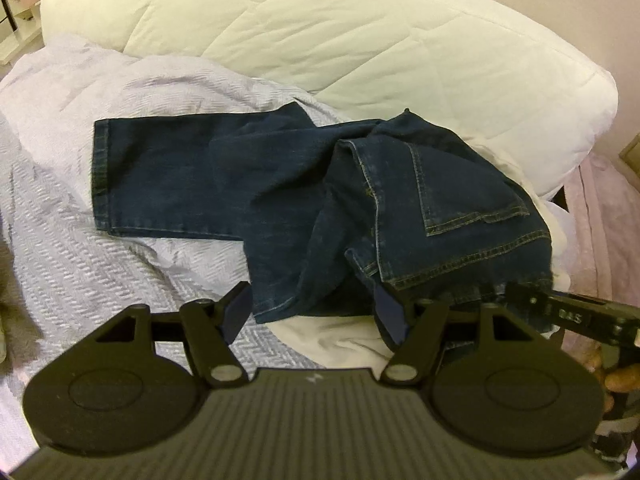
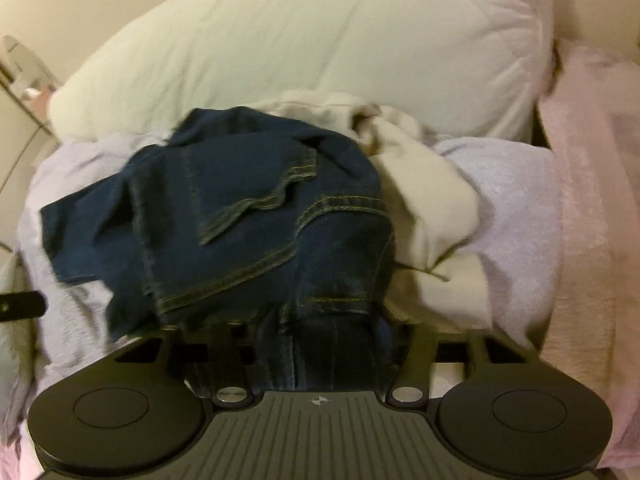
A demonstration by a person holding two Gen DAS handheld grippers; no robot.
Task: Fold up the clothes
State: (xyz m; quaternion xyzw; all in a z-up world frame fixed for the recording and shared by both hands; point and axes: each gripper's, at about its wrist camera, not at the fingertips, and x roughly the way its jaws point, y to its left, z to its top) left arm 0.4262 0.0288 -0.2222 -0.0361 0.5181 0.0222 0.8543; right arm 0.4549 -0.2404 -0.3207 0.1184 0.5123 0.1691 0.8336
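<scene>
My right gripper clamps a bunched wad of the jeans lying crumpled on the lavender blanket; my left gripper gapes wide at their near edge; lifting risks dragging layers unevenly, twisting the fold.

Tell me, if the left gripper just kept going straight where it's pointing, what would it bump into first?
Most likely the jeans. The left gripper stands open just above their near edge, aimed down at the bunched denim, so it would probably meet that fabric before the lavender blanket underneath. Depth is hard to judge here.
</scene>
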